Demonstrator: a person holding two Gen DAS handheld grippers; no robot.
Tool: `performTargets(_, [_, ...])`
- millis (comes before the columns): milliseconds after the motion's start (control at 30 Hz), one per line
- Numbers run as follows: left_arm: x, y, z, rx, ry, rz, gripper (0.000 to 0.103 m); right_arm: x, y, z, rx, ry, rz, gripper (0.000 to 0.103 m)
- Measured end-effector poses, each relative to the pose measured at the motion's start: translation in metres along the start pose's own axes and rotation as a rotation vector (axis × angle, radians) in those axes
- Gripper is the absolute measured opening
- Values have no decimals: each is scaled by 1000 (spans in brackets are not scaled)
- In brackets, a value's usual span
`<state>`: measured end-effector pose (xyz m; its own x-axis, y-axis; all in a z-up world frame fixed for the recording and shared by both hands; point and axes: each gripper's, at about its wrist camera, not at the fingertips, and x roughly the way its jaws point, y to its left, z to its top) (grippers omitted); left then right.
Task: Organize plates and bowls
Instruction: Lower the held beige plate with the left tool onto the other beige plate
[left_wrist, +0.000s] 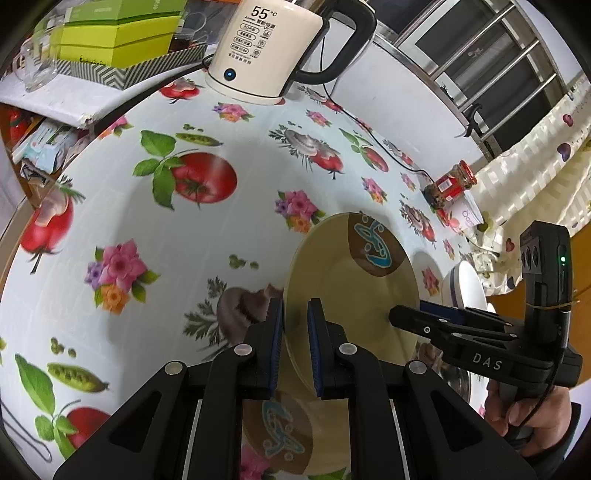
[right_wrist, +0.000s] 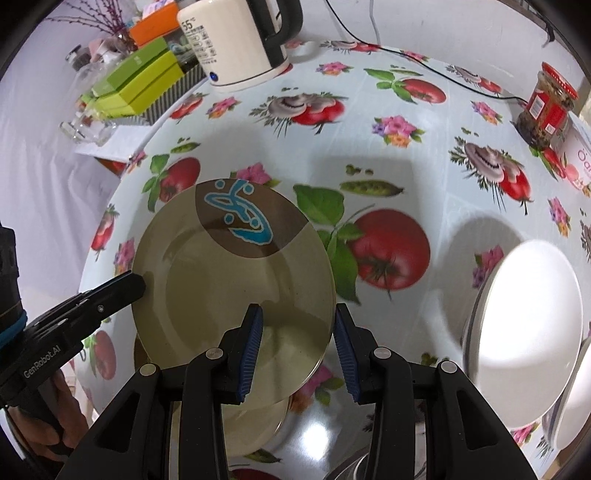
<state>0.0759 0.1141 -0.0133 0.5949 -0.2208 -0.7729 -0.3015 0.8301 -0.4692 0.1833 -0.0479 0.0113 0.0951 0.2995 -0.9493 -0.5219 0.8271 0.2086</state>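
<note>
A beige plate (left_wrist: 351, 291) with a brown patch and a blue motif hangs tilted above the table. My left gripper (left_wrist: 295, 332) is shut on its near rim, and its black finger (right_wrist: 122, 288) shows at the plate's (right_wrist: 229, 288) left edge in the right wrist view. My right gripper (right_wrist: 299, 332) stands open at the opposite rim, one pad over the plate's face and the other outside the edge, neither pressing. A second matching plate (left_wrist: 280, 435) lies on the table just beneath. White bowls (right_wrist: 528, 332) sit to the right.
The table wears a cloth (right_wrist: 388, 147) printed with tomatoes and flowers. At the back are a cream kettle (left_wrist: 266, 48), its black cord (left_wrist: 384, 144), green boxes (left_wrist: 118, 37), glassware and a red-lidded jar (right_wrist: 546, 103). A shiny metal dish (right_wrist: 317, 432) lies at the near edge.
</note>
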Motion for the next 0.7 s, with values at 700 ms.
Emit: performTargets(700, [-8,11,-37,-18,27,23,24,1,19,-34,-41,26,22,39])
